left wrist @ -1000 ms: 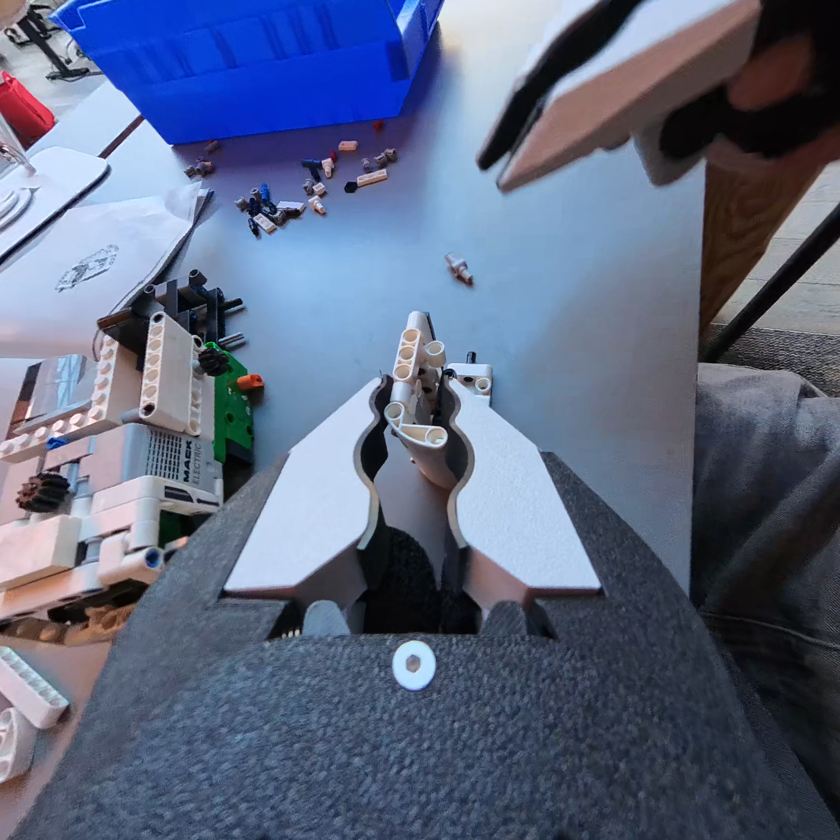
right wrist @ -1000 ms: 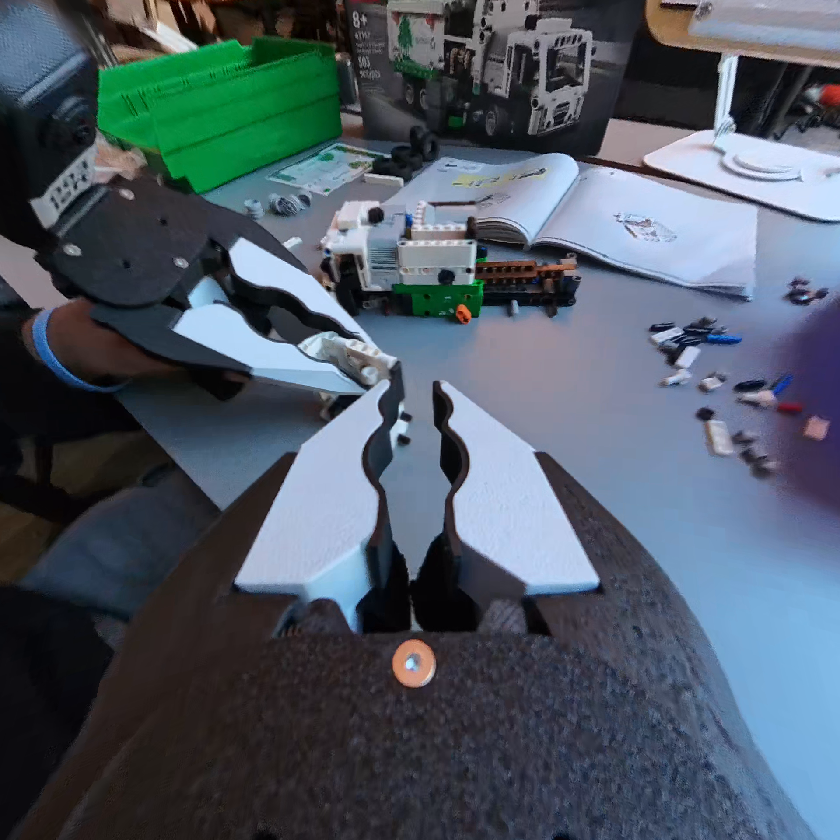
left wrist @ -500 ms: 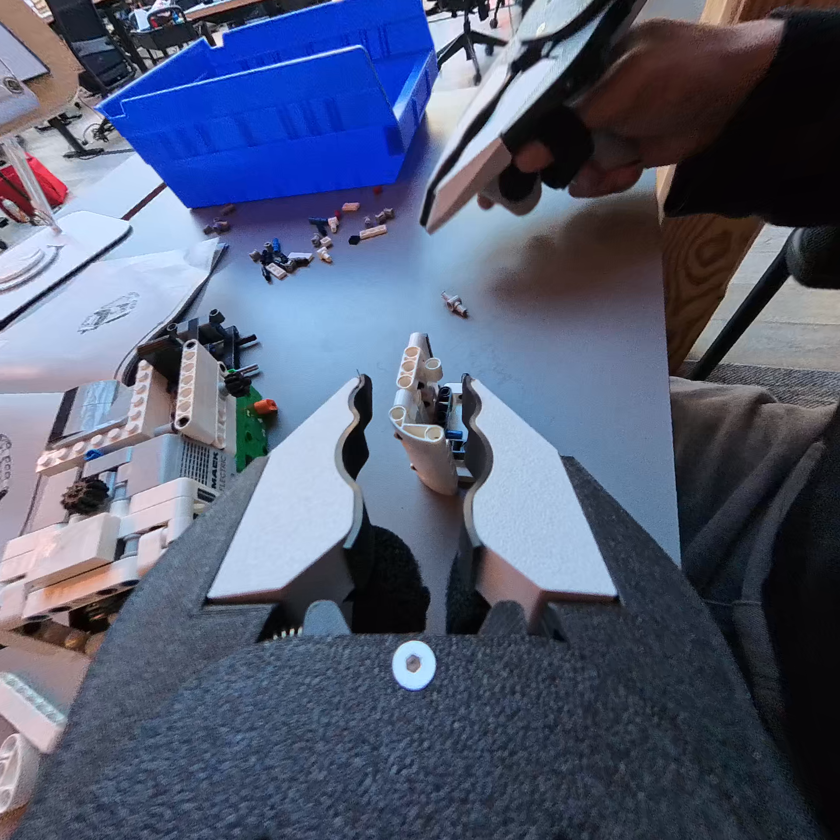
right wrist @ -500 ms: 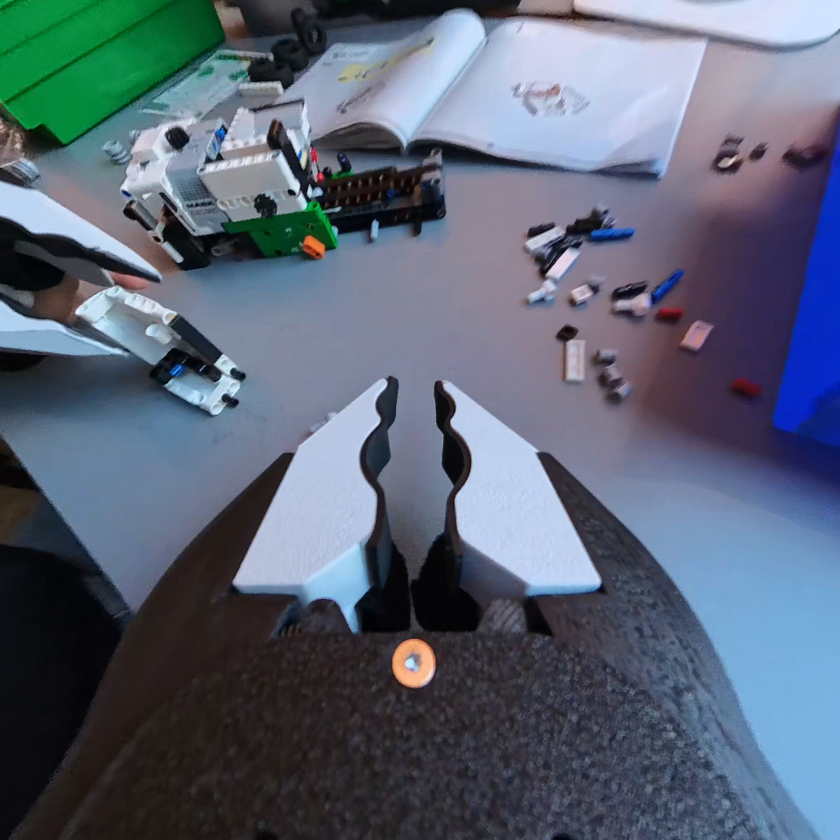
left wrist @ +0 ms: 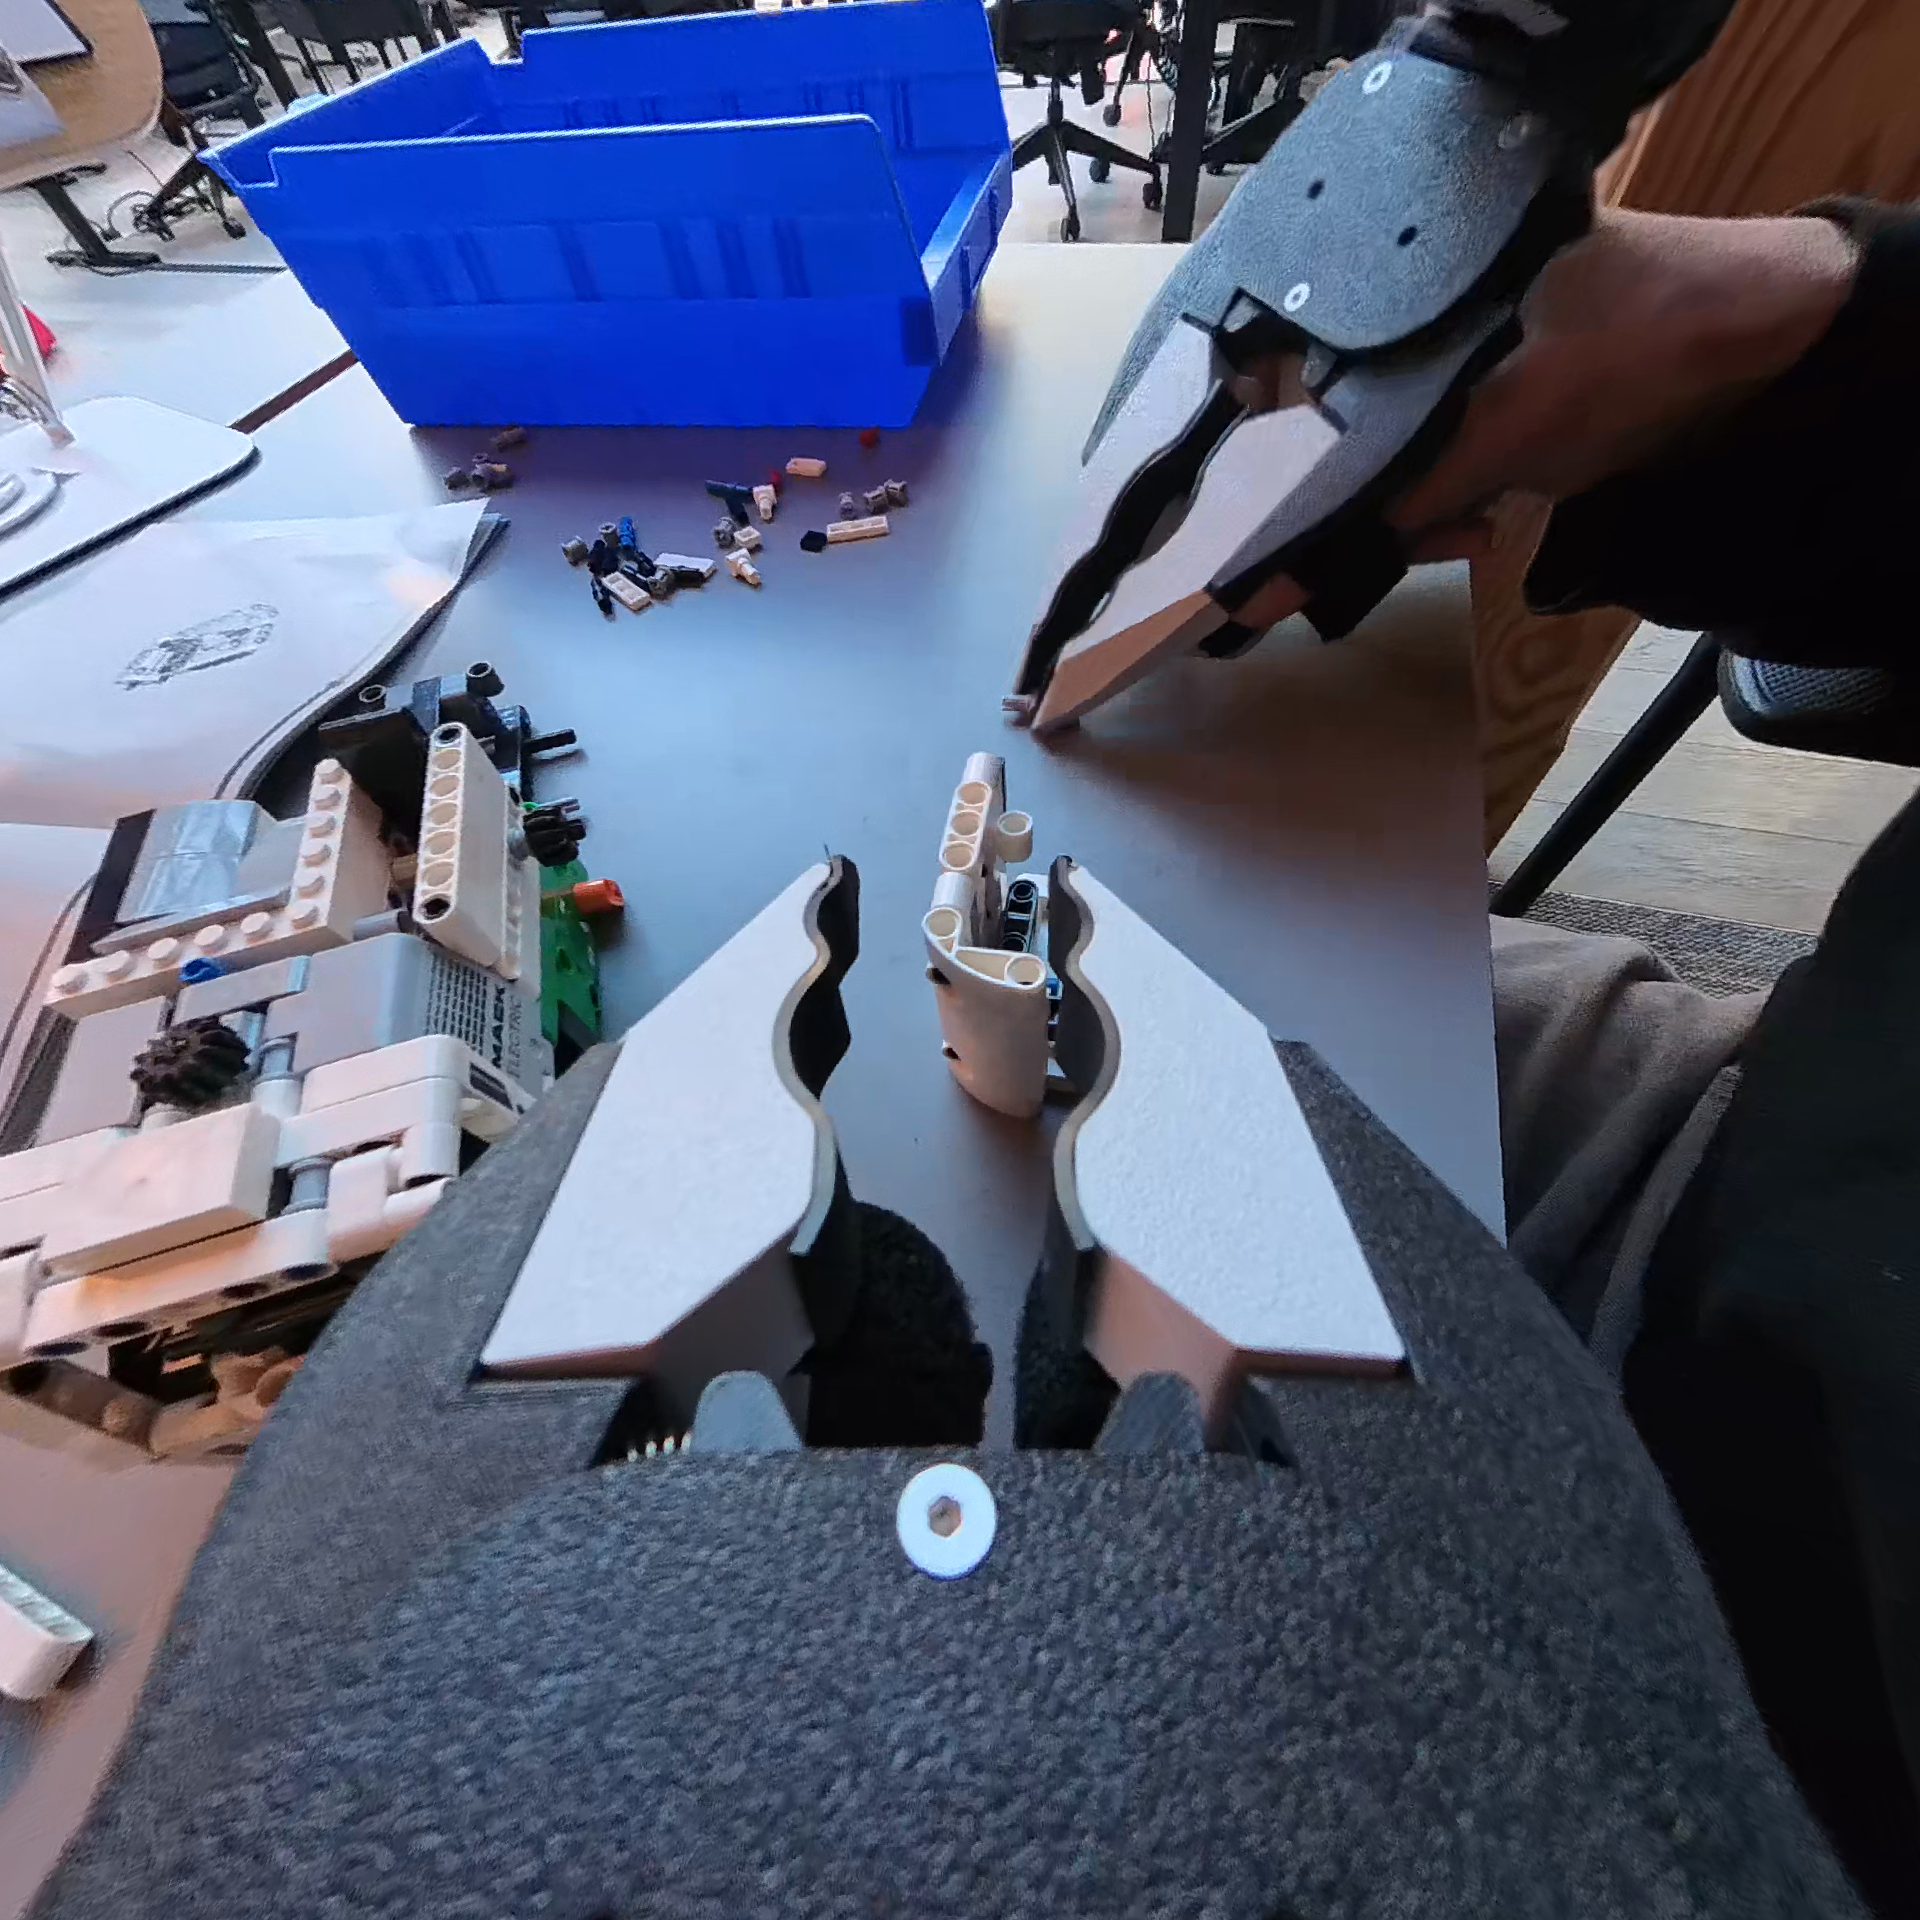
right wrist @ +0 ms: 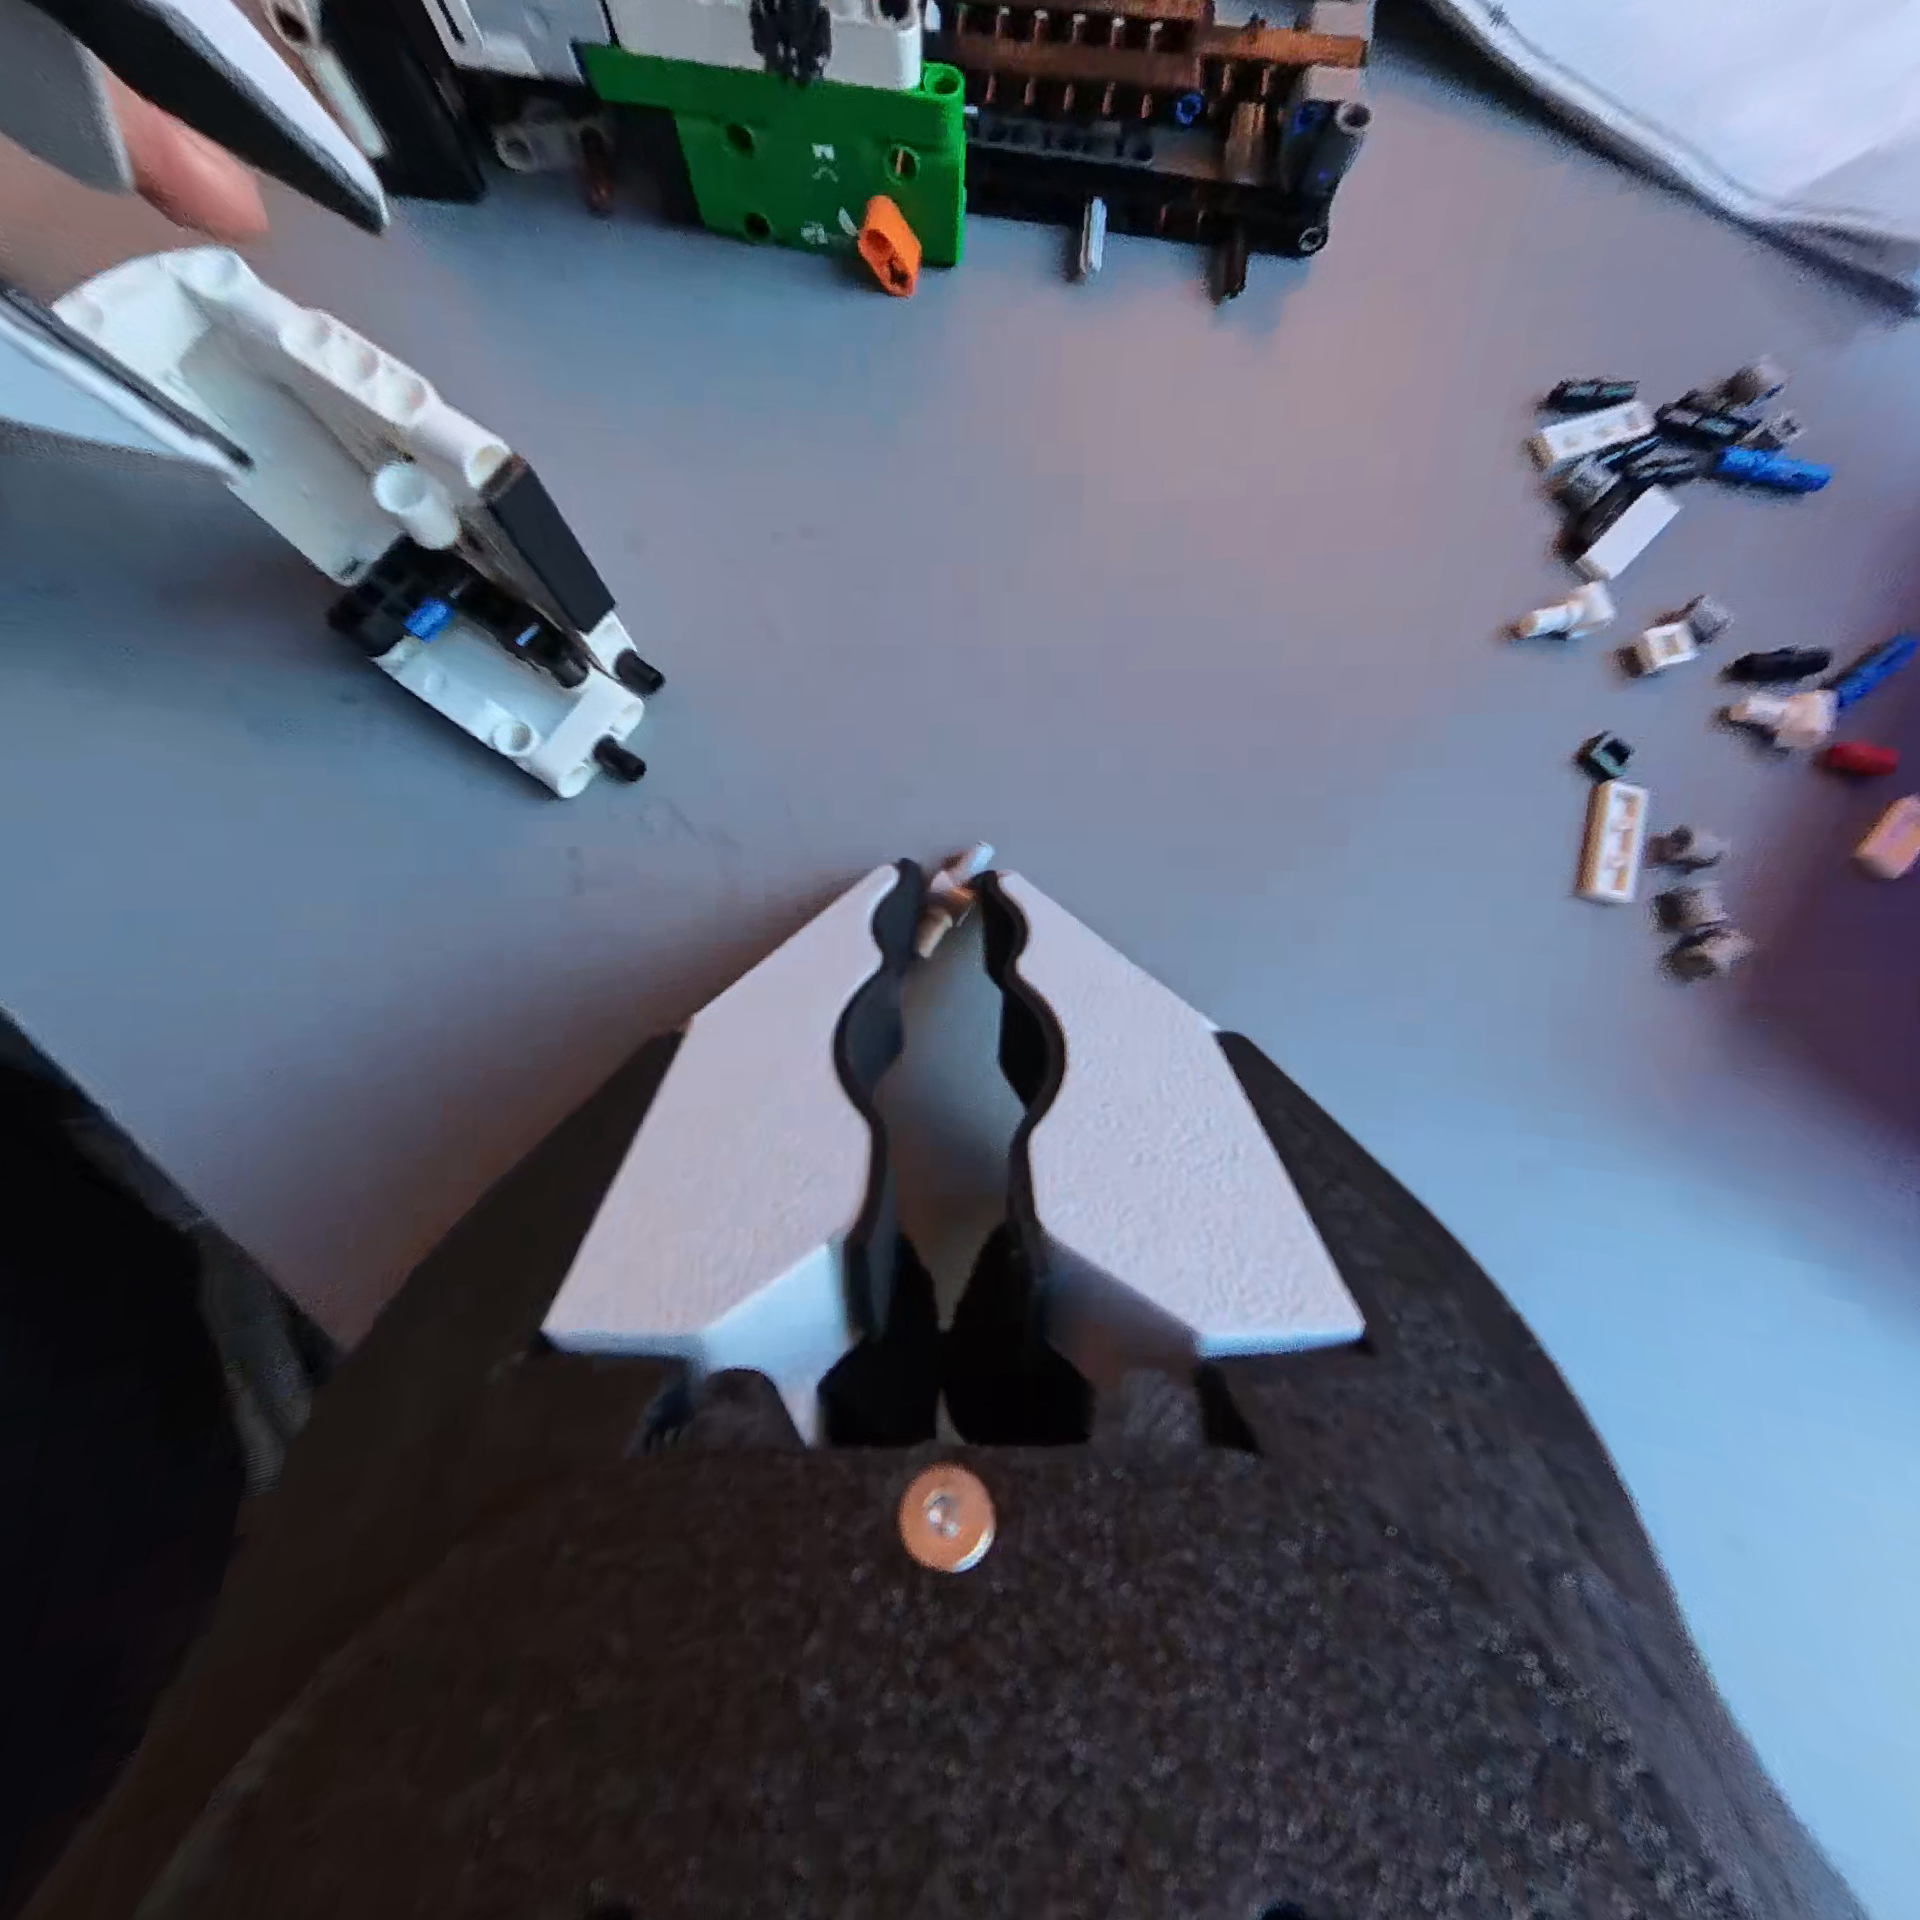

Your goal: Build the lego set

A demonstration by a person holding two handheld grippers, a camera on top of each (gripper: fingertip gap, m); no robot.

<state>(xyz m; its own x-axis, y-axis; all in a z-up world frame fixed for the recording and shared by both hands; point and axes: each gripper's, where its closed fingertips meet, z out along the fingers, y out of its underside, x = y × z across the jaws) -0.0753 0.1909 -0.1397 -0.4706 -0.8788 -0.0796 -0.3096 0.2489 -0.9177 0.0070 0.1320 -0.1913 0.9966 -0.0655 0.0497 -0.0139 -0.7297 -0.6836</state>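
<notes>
A small white and black sub-assembly (left wrist: 987, 997) stands on the grey table between my left gripper's (left wrist: 951, 873) open fingers, close to the right finger and not clamped. It also shows in the right wrist view (right wrist: 416, 520) at the left. My right gripper (right wrist: 945, 878) is tipped down onto the table, its tips closed on a small tan pin (right wrist: 940, 914). In the left wrist view that gripper (left wrist: 1029, 712) touches the table just beyond the sub-assembly. The part-built white, green and black truck (left wrist: 312, 987) sits to the left, and it shows at the top of the right wrist view (right wrist: 810, 135).
A blue bin (left wrist: 623, 260) stands at the back. Several loose small parts (left wrist: 707, 540) lie in front of it, and they show at the right in the right wrist view (right wrist: 1662, 623). An open instruction booklet (left wrist: 208, 623) lies far left. The table edge (left wrist: 1486, 935) runs along the right by a person's lap. The tips of one gripper are about 12 cm away from the tips of the other.
My left gripper opened and let go of the sub-assembly, which now stands on the table. My right gripper came down from above to the table and closed on the small pin.
</notes>
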